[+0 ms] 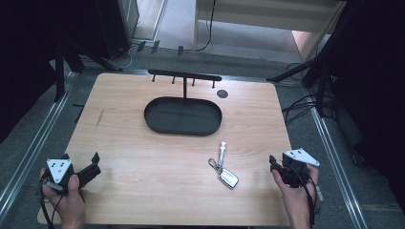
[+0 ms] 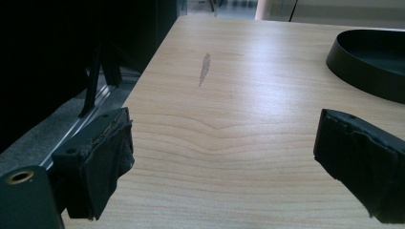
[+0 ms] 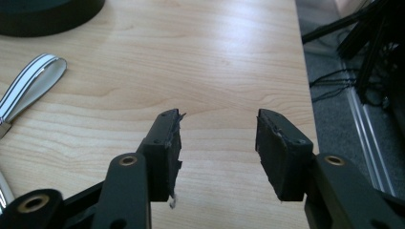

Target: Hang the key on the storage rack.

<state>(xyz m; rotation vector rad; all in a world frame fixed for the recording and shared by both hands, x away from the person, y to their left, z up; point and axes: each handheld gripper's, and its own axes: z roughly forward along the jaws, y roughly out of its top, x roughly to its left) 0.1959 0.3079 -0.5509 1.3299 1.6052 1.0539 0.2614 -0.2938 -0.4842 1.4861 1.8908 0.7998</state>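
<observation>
Holding a gripper in each hand at the near edge of the wooden table (image 1: 143, 157), I have the left gripper (image 1: 88, 168) at the near left corner, its jaws spread wide with bare wood between them and nothing in their hold; in the left gripper view (image 2: 224, 167) the two black pads stand far apart. My right gripper (image 1: 274, 167) sits at the near right edge, jaws parted to a moderate gap and likewise empty, as the right gripper view (image 3: 217, 143) confirms with plain tabletop between the pads. Just left of the right gripper, and apart from it, lies a car key fob (image 1: 228, 178) on a ring with a pale striped strap (image 1: 221, 151) stretched away from me; the loop of that strap (image 3: 28, 86) shows at the left of the right gripper view. Farther off, near the table's middle, rests a black oval tray (image 1: 153, 121), empty inside. Behind it rises a thin post carrying a black hook rail (image 1: 184, 75), and a small dark disc (image 1: 222, 93) lies beside it to the right.
</observation>
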